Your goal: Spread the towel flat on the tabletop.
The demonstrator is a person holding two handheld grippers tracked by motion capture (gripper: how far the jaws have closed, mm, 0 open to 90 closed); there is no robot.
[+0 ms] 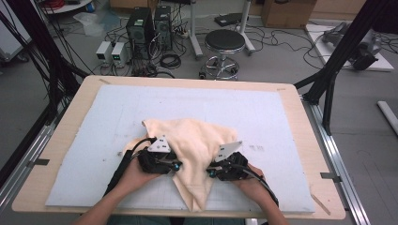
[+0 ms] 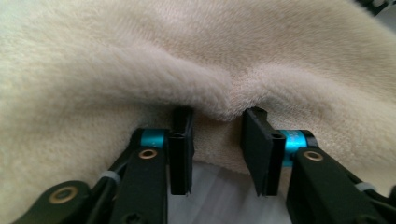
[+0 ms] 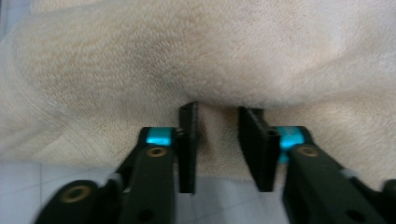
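1. Nearest in high view: hands at table front edge, left claw and right claw flanking crumpled cream cloth on pale mat.
2. Left claw view: jaws apart, straddling a raised cloth ridge; not yet pinched.
3. Right claw view: same, jaws apart around a cloth edge.
4. Judged early: grips pending, cloth still bunched, spreading or folding left.

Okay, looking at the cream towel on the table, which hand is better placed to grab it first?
Left, narrowly. The left gripper already has a raised fold of the towel bunched between its jaws. The right gripper also straddles the edge, but the cloth between its jaws lies flatter.
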